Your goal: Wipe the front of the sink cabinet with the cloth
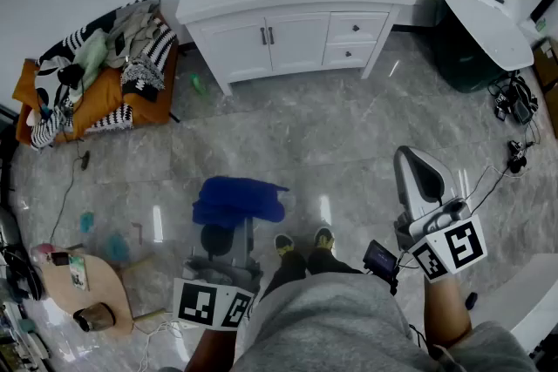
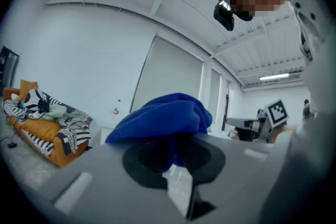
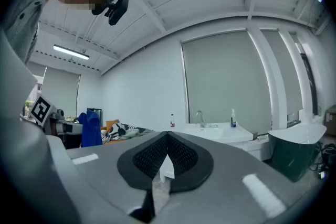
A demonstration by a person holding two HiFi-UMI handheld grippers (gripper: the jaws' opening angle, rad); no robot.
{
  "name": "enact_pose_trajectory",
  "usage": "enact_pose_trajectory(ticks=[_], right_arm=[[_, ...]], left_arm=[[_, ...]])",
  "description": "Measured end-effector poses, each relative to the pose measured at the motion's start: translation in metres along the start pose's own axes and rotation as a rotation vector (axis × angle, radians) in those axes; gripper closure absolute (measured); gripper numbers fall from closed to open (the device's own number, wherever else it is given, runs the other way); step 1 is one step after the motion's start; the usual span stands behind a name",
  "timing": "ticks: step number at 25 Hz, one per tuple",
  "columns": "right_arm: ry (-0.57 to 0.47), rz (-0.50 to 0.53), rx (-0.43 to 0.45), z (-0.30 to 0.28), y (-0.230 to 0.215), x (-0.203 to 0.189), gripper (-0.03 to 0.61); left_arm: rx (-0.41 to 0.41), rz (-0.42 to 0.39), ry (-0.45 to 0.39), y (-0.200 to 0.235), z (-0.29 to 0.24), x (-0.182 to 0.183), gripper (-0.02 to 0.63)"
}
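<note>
Blue cloth [image 1: 237, 200] is clamped in the left gripper [image 1: 228, 233], well short of the sink cabinet [image 1: 296, 41]. The right gripper [image 1: 418, 183] has its jaws together, empty. A good wipe likely needs stepping close, then pressing the cloth's broad fold flat against the cabinet front.

Staged test room, sink cabinet [image 1: 292, 22] freestanding, cluttered sofa [image 1: 96, 74], floor cables [image 1: 514, 131]
</note>
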State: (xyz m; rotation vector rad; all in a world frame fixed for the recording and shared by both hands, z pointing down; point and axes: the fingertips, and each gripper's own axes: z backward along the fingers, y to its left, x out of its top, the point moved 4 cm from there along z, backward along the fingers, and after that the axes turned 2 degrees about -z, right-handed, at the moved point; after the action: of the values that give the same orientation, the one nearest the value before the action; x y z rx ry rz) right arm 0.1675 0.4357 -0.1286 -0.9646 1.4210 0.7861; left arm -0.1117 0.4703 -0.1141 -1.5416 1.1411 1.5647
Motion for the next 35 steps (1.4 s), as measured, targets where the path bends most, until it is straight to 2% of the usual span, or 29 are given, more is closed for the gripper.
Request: enact_pose_trajectory(ticks=[7, 13, 21, 28, 35], right_arm=[[-0.003, -0.011, -0.010, -0.005, 0.011, 0.002, 0.578], [-0.024, -0.074, -0.021, -0.004, 0.025, 0.000, 0.578], [-0.010, -0.043, 0.027, -0.022, 0.067, 0.001, 0.580], [-0.013, -0.021, 0.014, -0.033, 0.095, 0.004, 0.580], [-0.011, 0.004, 0.032, -0.048, 0.108, 0.008, 0.578]], left_arm=[[0.000, 0.027, -0.001, 0.013, 0.002, 0.002, 0.566], [-0.023, 0.014, 0.008, 0.025, 0.007, 0.000, 0.566], [-0.030, 0.034, -0.026, 0.057, 0.020, 0.006, 0.566], [-0.012, 0.050, -0.051, 0.089, 0.037, 0.006, 0.566], [-0.027, 0.061, -0.061, 0.103, 0.039, 0.007, 0.566]])
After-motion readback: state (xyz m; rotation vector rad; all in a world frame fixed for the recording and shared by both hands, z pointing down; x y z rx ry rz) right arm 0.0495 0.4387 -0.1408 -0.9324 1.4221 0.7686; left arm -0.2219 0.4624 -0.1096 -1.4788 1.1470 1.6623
